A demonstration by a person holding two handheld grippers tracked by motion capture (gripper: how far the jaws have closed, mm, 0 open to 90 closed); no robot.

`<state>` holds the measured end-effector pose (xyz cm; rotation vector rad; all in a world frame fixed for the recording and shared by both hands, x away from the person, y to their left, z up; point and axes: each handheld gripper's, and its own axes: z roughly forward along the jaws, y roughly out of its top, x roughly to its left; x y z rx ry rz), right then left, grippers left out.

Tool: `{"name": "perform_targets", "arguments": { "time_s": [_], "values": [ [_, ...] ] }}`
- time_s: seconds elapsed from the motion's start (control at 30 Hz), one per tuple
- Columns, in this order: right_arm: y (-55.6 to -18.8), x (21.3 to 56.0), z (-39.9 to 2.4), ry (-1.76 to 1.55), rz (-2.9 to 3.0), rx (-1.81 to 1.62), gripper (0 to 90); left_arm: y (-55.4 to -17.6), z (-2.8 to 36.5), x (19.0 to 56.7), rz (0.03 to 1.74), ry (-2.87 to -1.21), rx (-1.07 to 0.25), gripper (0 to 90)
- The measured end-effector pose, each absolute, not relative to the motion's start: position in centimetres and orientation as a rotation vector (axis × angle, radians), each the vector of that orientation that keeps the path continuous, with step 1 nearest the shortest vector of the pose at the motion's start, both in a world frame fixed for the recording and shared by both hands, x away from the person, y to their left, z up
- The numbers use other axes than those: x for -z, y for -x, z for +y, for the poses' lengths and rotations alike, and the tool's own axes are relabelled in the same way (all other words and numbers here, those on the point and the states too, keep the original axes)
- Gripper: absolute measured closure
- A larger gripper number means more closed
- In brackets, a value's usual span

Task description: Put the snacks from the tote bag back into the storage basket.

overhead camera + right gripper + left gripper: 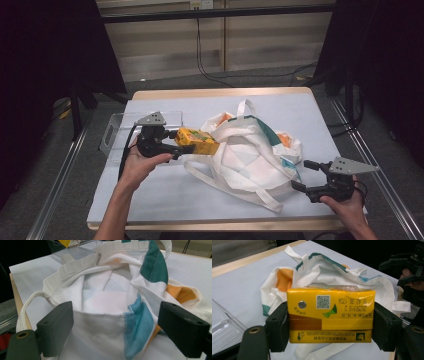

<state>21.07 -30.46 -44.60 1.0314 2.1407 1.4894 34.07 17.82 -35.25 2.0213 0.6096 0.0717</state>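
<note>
A yellow drink carton (199, 141) hangs just above the table at the left edge of a white tote bag (250, 150) with teal, orange and blue patches. My left gripper (186, 145) is shut on the carton. In the left gripper view both pads press the short sides of the carton (330, 315), and the bag (319, 272) lies crumpled behind it. My right gripper (303, 175) is open at the bag's right edge. In the right gripper view the jaws stand wide apart on either side of the bag's rim (100, 322), and the bag's mouth gapes beyond.
A clear plastic tray (115, 132) lies on the pale blue table cover (165, 190), left of my left gripper. The bag's white straps (235, 187) trail toward the front edge. Dark curtains stand on both sides, and cables cross the floor behind the table.
</note>
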Motion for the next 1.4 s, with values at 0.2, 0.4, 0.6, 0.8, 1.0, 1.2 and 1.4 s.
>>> {"name": "perform_targets", "arguments": {
  "time_s": [0.2, 0.4, 0.6, 0.8, 1.0, 1.2, 1.4],
  "values": [
    [-21.1, 44.5, -30.2, -1.022, 2.139, -1.497, 12.7, -33.7, 18.8, 34.1, 0.648, -2.010, -0.109, 27.9],
    [-21.0, 44.5, -30.2, -1.018, 2.141, -1.497, 12.5, -33.9, 20.4, 33.5, 0.707, -2.012, -0.129, 27.9],
    [-21.1, 44.6, -30.2, -1.016, 2.148, -1.493, 12.4, -34.0, 21.5, 33.1, 0.788, -2.024, -0.141, 27.9],
    [-21.0, 44.4, -30.2, -1.030, 2.140, -1.492, 12.2, -34.3, 22.6, 32.5, 0.850, -2.011, -0.147, 28.0],
    [-20.7, 44.5, -30.0, -1.011, 2.150, -1.484, 12.2, -35.7, 23.2, 32.3, 0.960, -2.034, -0.157, 28.0],
    [-21.0, 44.7, -30.6, -1.023, 2.137, -1.508, 12.2, -37.4, 23.4, 31.1, 1.035, -2.083, -0.167, 28.0],
    [-21.1, 44.8, -30.8, -1.027, 2.146, -1.503, 12.1, -39.0, 23.7, 30.3, 1.099, -2.104, -0.165, 28.0]
  ]
}}
